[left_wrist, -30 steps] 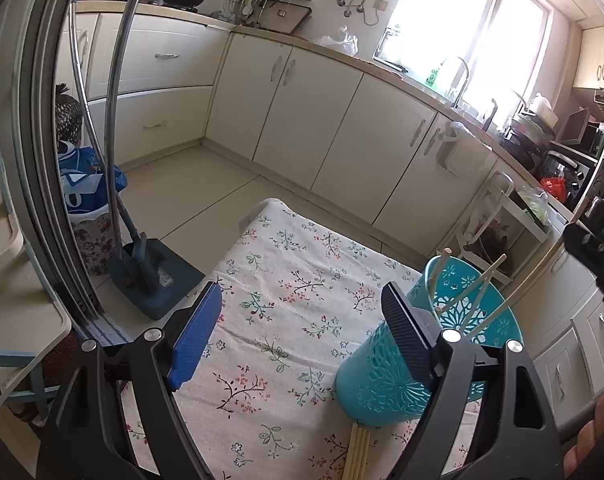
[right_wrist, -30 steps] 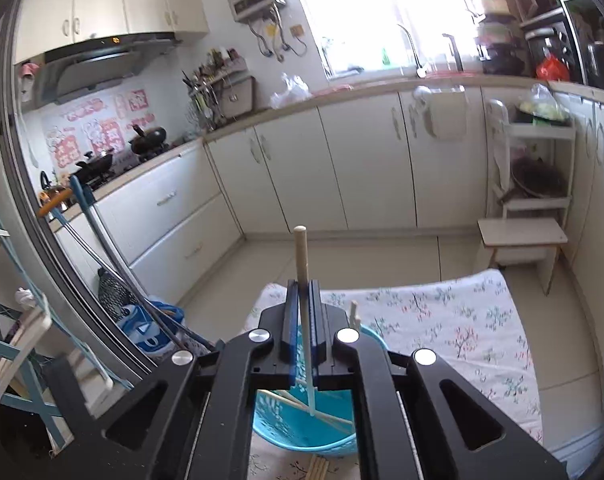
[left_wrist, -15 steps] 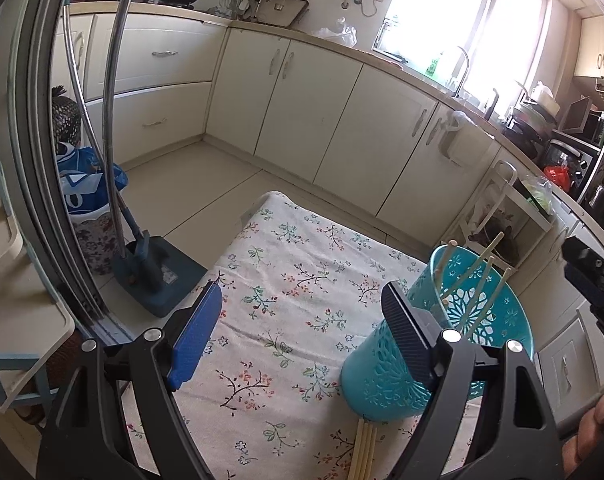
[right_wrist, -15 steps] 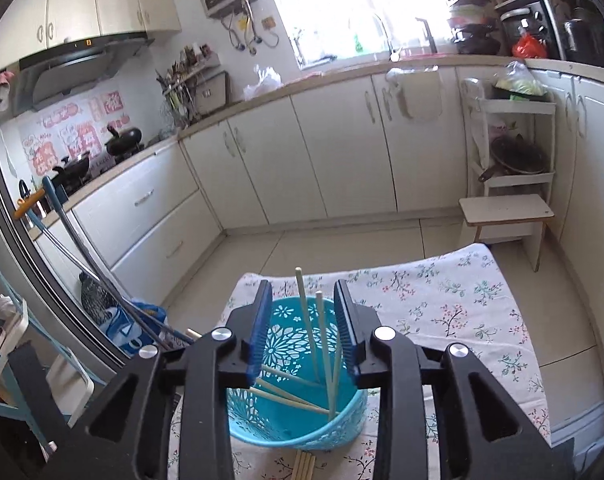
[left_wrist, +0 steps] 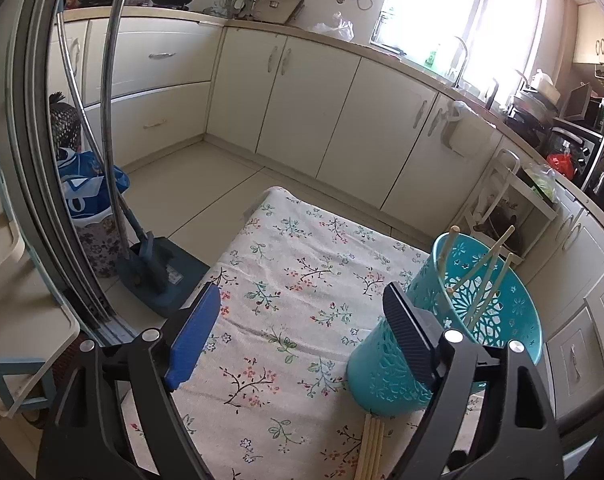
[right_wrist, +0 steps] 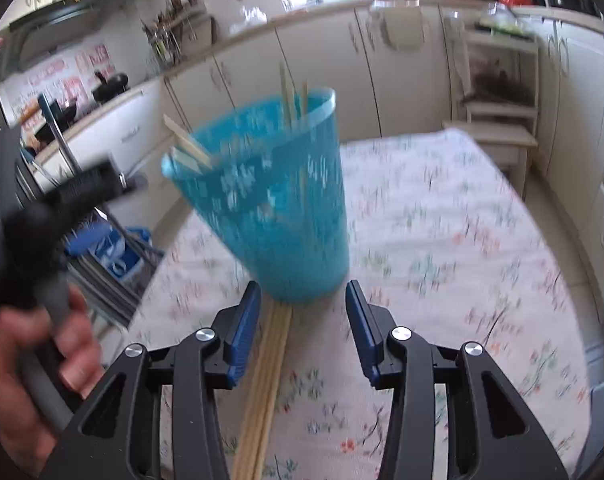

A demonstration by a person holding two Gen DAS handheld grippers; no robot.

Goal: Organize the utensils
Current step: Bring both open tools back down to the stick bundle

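Right gripper (right_wrist: 302, 320) hangs low over the table, jaws spread wide with nothing between them, and this view is smeared with motion blur. The teal basket (right_wrist: 273, 208) stands upright on the floral cloth (right_wrist: 442, 248) at twelve o'clock from the pads, just beyond their tips. Several chopsticks (right_wrist: 289, 96) poke up past its rim, two near the far side, a couple more leaning out toward ten o'clock. A bundle of chopsticks (right_wrist: 267, 380) lies flat on the cloth, running from the basket's foot toward six o'clock, close beside the right gripper's left pad (right_wrist: 243, 334). Whether pad and bundle touch, I cannot tell.

Over at nine o'clock in that view, a hand (right_wrist: 37, 364) grips the handle of the other tool.

Left gripper (left_wrist: 297, 336) also has its jaws spread wide and holds nothing, hovering above the cloth (left_wrist: 293, 280). From here the basket (left_wrist: 454, 320) sits at three o'clock, partly behind the right pad (left_wrist: 408, 336), with sticks (left_wrist: 488, 268) leaning inside it. The flat bundle (left_wrist: 372, 446) shows at five o'clock, its end at the basket's base. A blue dustpan (left_wrist: 159, 276) rests on the floor at ten o'clock, off the table.
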